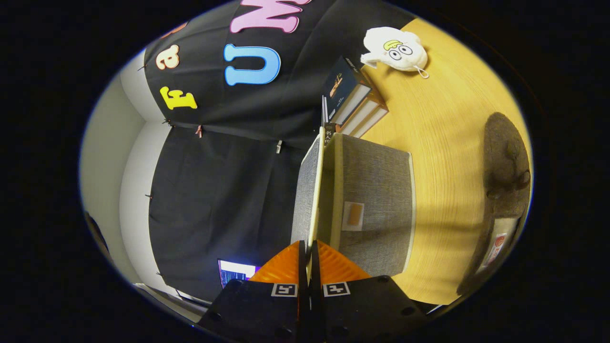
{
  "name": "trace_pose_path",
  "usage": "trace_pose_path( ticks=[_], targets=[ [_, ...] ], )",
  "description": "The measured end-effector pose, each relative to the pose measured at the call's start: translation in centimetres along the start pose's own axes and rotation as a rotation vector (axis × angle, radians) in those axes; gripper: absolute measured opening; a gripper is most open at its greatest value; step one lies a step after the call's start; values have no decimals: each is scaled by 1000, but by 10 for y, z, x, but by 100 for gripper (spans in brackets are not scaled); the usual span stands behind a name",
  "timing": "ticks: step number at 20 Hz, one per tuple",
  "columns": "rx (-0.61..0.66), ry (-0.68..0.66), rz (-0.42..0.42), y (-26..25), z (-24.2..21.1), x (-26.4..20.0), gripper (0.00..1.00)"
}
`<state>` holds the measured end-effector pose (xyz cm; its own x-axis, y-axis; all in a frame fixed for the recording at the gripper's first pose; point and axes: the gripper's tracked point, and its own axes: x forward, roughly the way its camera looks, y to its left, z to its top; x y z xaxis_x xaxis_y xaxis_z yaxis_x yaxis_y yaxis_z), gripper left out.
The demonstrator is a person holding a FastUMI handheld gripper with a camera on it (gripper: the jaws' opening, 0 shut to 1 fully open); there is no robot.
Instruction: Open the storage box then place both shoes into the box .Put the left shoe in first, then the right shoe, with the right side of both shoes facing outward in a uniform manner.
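1 storage box [376, 200], 1 lid [307, 190], 2 books [355, 102], 1 plush toy [395, 49], 1 shoe [505, 157], 1 screen [234, 272]

Storage box [376, 190] & lid [307, 190]: coarse woven cloth, matt, w/ smooth cream edging. Table [452, 143]: wood grain, slight sheen. Shoe [505, 162]: fuzzy matt felt. Plush toy [395, 47]: soft cloth. Tongs [309, 267] pinch lid edge; ribbed pads [286, 267].

Two wedge-shaped fingers [333, 267] with ribbed inner faces are seen on the gripper [309, 259], tapering toward narrow tips. A small square black-and-white marker is fixed at the base of each finger, and dark round screw heads are set into the black angular body toward 6 o'clock
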<state>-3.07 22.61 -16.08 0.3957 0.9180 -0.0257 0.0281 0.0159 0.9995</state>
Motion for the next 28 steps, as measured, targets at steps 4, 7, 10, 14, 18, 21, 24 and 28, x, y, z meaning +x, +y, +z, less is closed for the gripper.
trace_pose_path(
  ticks=[4, 7, 10, 14, 18, 21, 24, 28],
  targets=[
    [-62, -12, 34, 45, 6, 11, 5],
    [-129, -4, 25, 77, 8, 27, 6],
    [-216, 15, 14, 111, 2, 50, 7],
    [-298, 46, 7, 145, -13, 89, 7],
    [-320, 72, -10, 167, -28, 128, 7],
    [-354, 92, -12, 176, -39, 155, 10],
    [-384, 113, -25, 178, -46, 174, 15],
    [-378, 158, -32, 175, -59, 194, 29]
  ],
)
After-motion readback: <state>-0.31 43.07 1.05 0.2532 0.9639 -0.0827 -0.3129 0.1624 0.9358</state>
